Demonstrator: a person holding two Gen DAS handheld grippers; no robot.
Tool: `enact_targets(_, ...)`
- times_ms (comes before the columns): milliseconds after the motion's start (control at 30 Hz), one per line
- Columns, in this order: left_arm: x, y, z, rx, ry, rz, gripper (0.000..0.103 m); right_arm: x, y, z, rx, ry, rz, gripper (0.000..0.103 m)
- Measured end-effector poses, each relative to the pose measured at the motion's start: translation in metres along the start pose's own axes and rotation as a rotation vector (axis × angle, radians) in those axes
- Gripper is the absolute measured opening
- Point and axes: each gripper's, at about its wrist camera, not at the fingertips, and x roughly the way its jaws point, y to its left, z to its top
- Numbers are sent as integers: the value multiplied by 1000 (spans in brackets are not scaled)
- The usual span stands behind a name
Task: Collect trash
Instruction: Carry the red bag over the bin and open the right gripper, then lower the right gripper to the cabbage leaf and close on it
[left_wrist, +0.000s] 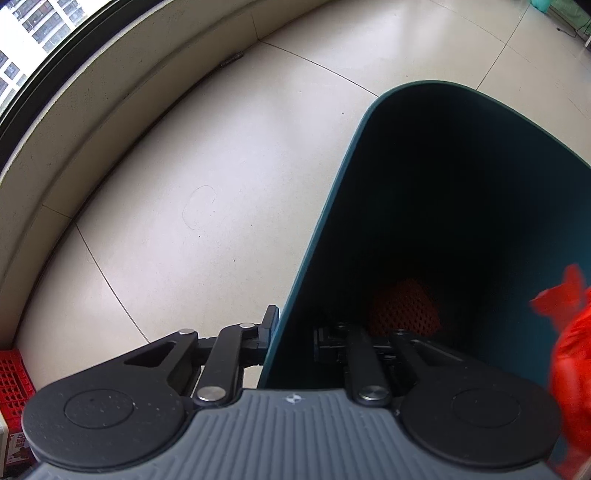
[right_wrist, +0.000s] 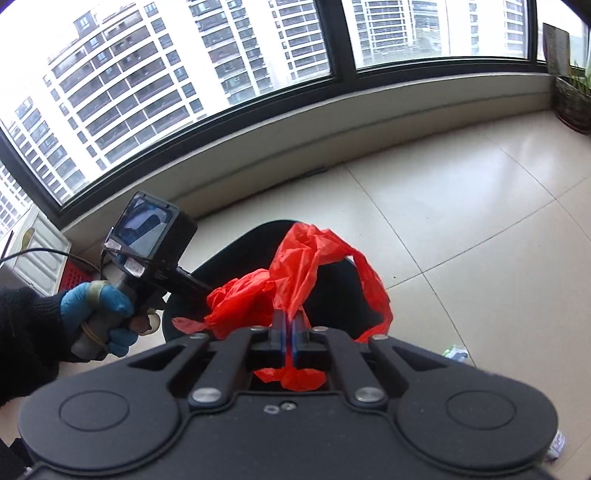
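**Two grippers at the teal bin, red bag in the right one**

Item 1. Right gripper (right_wrist: 289, 325): nearest your right wrist camera. Your jaws are pressed together on a fold of the red plastic bag (right_wrist: 314, 258). Part of the bag bulges out behind the pads, toward the camera; the rest billows up and loops forward over the bin's mouth.

Item 2. Red plastic bag, second sighting: at the right edge of your left wrist view (left_wrist: 569, 332), blurred, just inside the bin's right side.

Item 3. Left gripper (left_wrist: 291, 332): your jaws straddle the near wall of the teal bin (left_wrist: 325, 229), one finger outside it, one inside. They are nearly closed, and the wall fills the narrow gap between them, so you hold the bin by its rim.

Item 4. Teal bin: stands on the pale tiled floor (left_wrist: 184, 184), near the sill of the window (right_wrist: 184, 92). Interior dark. Something orange-red with a mesh texture (left_wrist: 404, 306) lies deep inside, just beyond your inner finger; what it is cannot be told.

Item 5. Left hand (right_wrist: 99, 314): blue glove, dark sleeve, wrapped around the left gripper's handle, seen from the right wrist camera, left of the bin.

Item 6. Red crate (left_wrist: 13, 384): bottom-left corner of the floor in the left view.

Item 7. Small scraps of litter (right_wrist: 456, 351) on the floor, right of the bin.
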Motion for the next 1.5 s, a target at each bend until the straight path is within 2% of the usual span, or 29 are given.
enact_targets(233,-7,7,12,5,-16,-15,16,67,14,-2,-122,127,-2,2)
enact_targets(500,-6,16,19,-4,-10,-23,15,123,13,-21,-140,246,-39,3)
enact_targets(567,-4,16,16,1,-11,-21,15,129,11,-23,-124,256,-36,7)
enact_targets(633,-11,10,3,-3,-12,-21,15,132,9,-24,-108,268,-32,17)
enact_targets(767,-8,11,1,-2,-13,-22,15,130,4,-28,-98,269,-10,19)
enact_targets(900,-6,10,-1,0,-15,-19,15,111,0,-32,-66,221,-10,23)
enact_targets(1067,-6,8,-3,5,-16,-17,15,48,-17,-40,3,117,36,29)
enact_targets(1233,-5,6,-5,12,-24,-19,15,-17,-47,-53,110,14,9,35)
enact_targets(1333,-7,6,-7,16,-31,-23,15,-49,-69,-69,146,-27,-79,37)
enact_targets(1500,-9,6,-9,21,-29,-24,15,-70,-124,-102,267,4,-268,37)
